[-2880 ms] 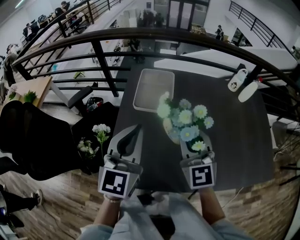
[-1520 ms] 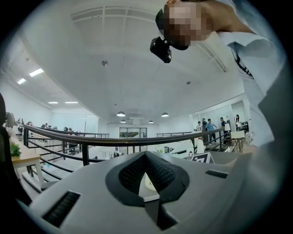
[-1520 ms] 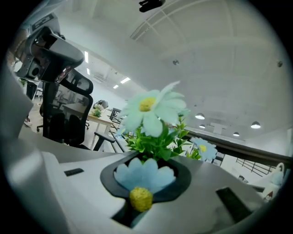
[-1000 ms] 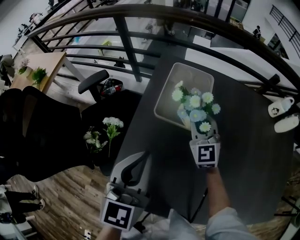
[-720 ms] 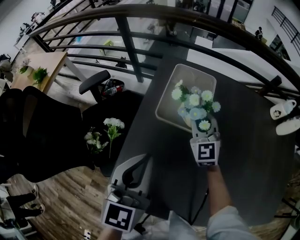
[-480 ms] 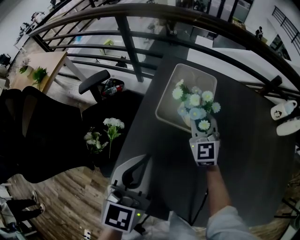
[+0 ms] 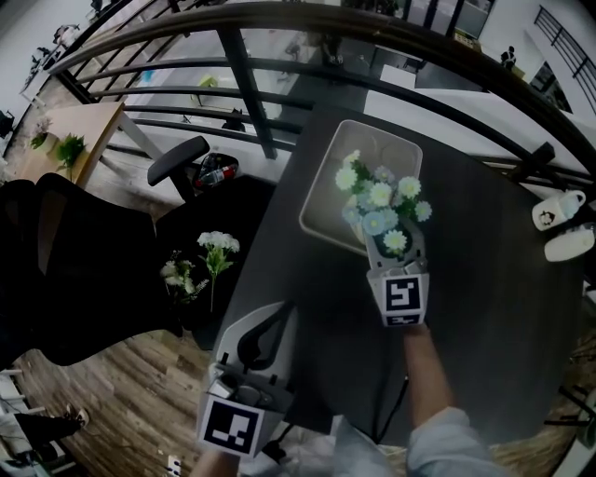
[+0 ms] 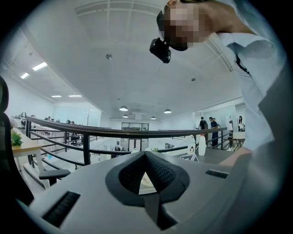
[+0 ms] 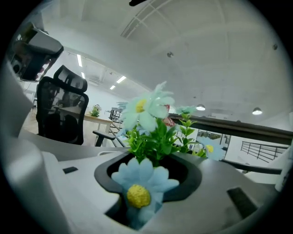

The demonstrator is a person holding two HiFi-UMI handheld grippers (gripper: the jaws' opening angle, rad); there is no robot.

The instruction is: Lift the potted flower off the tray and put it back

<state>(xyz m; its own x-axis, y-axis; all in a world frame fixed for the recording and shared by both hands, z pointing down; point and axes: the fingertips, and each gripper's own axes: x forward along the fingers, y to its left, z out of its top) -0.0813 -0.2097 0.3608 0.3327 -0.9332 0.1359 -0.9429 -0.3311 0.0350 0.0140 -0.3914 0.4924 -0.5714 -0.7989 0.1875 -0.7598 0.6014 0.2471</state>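
Observation:
The potted flower (image 7: 380, 203), pale blue and white blooms on green stems, stands in the near right part of the shallow beige tray (image 7: 372, 147) on the dark table. My right gripper (image 7: 393, 242) reaches in from the near side. Its jaws are opening, with the plant between them and the pot hidden under the blooms. In the right gripper view a blue daisy (image 9: 138, 183) fills the gap of the right gripper (image 9: 151, 167). My left gripper (image 7: 272, 321) hangs shut and empty off the table's near left edge. The left gripper (image 8: 145, 160) points at the railing.
Two white bottles (image 7: 559, 224) stand at the table's (image 7: 484, 307) right edge. A dark metal railing (image 7: 279, 23) runs behind the table. A black office chair (image 7: 65, 270) and a bunch of white flowers (image 7: 209, 253) are on the floor to the left.
Since the earliest frame my right gripper has carried the potted flower from the table's middle onto the tray. Over the last second both grippers have hardly shifted.

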